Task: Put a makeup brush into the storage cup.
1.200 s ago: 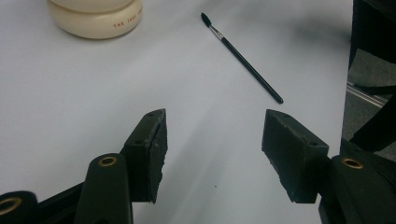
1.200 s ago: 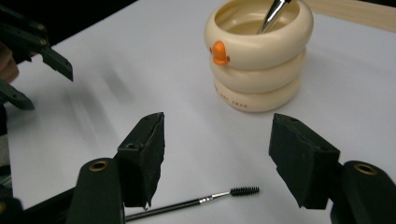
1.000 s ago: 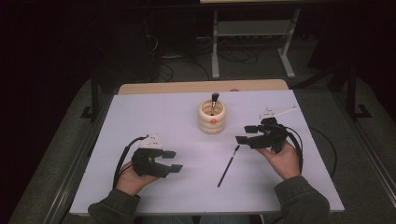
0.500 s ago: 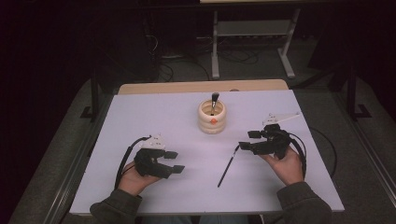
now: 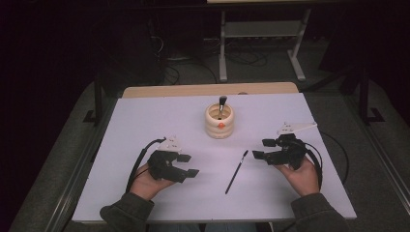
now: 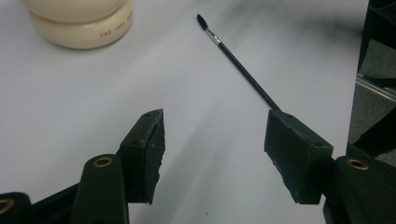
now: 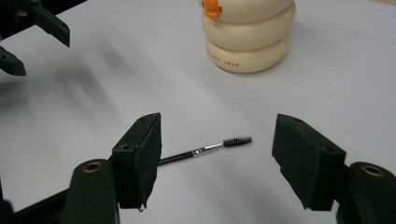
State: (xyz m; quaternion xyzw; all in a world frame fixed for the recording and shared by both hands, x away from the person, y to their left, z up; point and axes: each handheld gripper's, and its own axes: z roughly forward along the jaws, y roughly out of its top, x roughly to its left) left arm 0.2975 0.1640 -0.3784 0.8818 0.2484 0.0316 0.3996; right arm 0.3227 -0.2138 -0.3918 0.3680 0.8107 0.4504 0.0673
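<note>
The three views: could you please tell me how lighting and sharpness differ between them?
High view: the white table is lit, the room behind nearly black. Left gripper view: the cream holder looks soft, the thin brush sharp. Right gripper view: streaky shadows smear the table, while the brush is crisp.

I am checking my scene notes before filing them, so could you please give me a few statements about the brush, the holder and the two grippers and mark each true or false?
1. The thin black brush lies flat on the white table. True.
2. The right gripper is clamped on that brush. False: its jaws stand open and the brush lies on the table ahead of them, untouched.
3. The cream ringed holder has a brush standing in it. True.
4. The left gripper grips the holder. False: its jaws are open and empty, apart from the holder.
5. The holder lies tipped on its side. False: it stands upright.
</note>
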